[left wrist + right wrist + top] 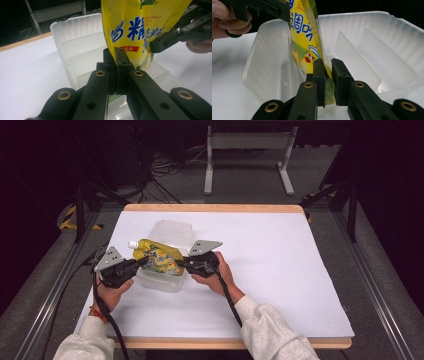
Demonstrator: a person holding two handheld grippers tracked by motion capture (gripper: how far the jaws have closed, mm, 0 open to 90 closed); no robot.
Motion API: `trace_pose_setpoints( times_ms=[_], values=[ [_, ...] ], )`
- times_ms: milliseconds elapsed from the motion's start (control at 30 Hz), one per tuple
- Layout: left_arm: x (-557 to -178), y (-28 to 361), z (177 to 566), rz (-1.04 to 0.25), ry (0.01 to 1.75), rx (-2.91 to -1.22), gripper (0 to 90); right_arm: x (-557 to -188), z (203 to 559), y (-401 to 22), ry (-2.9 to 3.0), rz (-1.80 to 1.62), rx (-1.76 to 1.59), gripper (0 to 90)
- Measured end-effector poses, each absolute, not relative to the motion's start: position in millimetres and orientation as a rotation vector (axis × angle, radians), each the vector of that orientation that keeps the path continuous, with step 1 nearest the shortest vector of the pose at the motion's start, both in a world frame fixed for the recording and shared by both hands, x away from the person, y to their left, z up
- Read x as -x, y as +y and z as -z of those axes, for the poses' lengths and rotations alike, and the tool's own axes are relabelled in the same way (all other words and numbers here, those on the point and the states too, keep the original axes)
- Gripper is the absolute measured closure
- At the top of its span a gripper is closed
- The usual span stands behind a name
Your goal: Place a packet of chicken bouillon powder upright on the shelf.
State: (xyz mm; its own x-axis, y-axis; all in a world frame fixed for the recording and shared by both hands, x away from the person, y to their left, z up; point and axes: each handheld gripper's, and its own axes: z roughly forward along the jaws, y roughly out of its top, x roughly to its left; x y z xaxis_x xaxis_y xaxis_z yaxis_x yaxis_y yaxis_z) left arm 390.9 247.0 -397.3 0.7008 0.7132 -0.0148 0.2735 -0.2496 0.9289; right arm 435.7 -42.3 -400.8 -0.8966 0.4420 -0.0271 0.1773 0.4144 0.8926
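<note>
While both hands steady it from opposite sides, the yellow pouch hangs over the clear plastic box, which serves as the landmark for everything else. That box sits on the white worktop, toward its left half, with its lid standing up at the far side. The pouch lies stretched across the box's open top, its white cap pointing past the box's left far corner.

The left tool comes in from the box's left side and is clenched on the pouch's edge; in the left gripper view its jaws stand pressed together with the yellow film caught between them, the box lid rising behind. The right tool comes in from the box's right side and likewise grasps the pouch: in the right gripper view its jaws pinch the lower edge of the pouch, with only the thin film between the pads.

From that same view the pouch hangs down into the box, in the compartment left of two upright clear dividers. Its printed face shows blue lettering and a cartoon chick. Whether the pouch's bottom touches the box floor cannot be told.

The left hand rests just left of the box near the worktop's near edge, and the right hand sits just right of the box. A black cable trails from the right tool back along the grey sleeve.
</note>
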Motion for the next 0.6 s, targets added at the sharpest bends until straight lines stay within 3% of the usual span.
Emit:
trace_pose_setpoints(
  times_ms=[600],
  values=[
    [-387.2,235.3,395.3,-0.506,0.779,-1.845,88.5,-442.8,399.4,-52.1,2.403,-1.472,-0.608,78.0]
  ],
)
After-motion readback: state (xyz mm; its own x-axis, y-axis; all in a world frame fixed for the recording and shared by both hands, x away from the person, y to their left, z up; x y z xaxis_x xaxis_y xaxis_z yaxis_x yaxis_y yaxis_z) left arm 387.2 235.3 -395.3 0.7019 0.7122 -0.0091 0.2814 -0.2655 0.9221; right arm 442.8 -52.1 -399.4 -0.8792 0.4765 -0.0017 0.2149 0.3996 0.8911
